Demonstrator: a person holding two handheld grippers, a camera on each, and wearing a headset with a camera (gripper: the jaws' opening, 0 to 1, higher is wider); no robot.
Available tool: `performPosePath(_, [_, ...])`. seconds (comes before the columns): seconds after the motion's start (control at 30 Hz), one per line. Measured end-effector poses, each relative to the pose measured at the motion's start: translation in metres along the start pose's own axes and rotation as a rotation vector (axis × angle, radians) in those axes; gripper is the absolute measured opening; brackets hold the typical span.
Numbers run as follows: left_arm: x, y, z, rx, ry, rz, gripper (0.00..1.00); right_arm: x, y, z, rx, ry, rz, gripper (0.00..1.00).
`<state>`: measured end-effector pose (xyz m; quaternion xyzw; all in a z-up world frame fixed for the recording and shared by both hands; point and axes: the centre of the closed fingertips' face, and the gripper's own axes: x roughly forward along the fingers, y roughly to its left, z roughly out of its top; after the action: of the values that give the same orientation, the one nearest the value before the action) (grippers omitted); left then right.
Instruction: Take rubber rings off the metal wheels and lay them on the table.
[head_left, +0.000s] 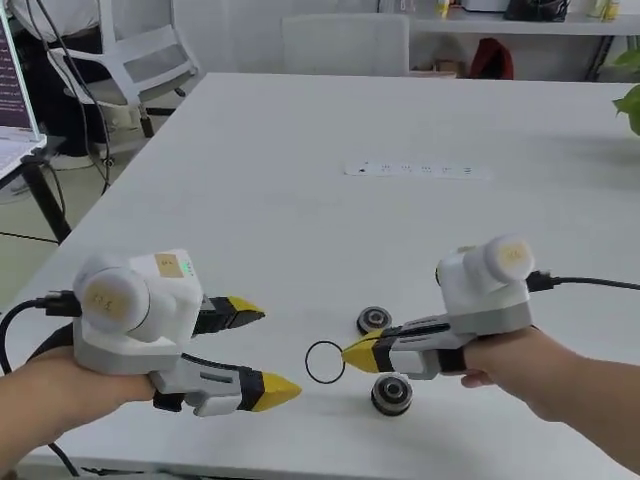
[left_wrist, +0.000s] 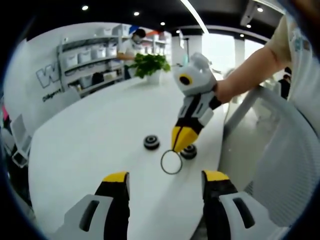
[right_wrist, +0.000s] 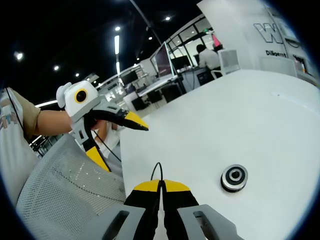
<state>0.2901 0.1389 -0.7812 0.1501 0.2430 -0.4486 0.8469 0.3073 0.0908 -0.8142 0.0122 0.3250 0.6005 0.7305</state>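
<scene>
My right gripper (head_left: 347, 353) is shut on a thin black rubber ring (head_left: 307, 363), pinched at its edge and hanging just over the white table (head_left: 300, 200). In the right gripper view the ring (right_wrist: 156, 171) rises edge-on from my closed tips (right_wrist: 161, 184). Two metal wheels lie beside that gripper: one (head_left: 374, 320) behind it, the other (head_left: 391, 394) in front. The right gripper view has one wheel (right_wrist: 234, 177). My left gripper (head_left: 278, 352) is open and empty, left of the ring. In its own view the ring (left_wrist: 171, 173) hangs beyond its spread jaws (left_wrist: 166, 179).
A white power strip (head_left: 418, 170) lies mid-table. Beyond the far edge stands a chair (head_left: 345, 45), and a plant (head_left: 630, 100) sits at the right. The table's near edge runs just below both hands. A mesh chair back (right_wrist: 70, 190) is behind the left gripper.
</scene>
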Motion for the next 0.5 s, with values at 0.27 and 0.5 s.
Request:
performPosePath(0.27, [-0.002, 0.0, -0.004, -0.01, 0.006, 0.005, 0.6, 0.006, -0.005, -0.01, -0.005, 0.033, -0.02, 0.0])
performPosePath(0.5, [-0.002, 0.0, -0.008, -0.017, 0.011, 0.006, 0.6, 0.009, -0.008, -0.017, -0.008, 0.058, -0.04, 0.0])
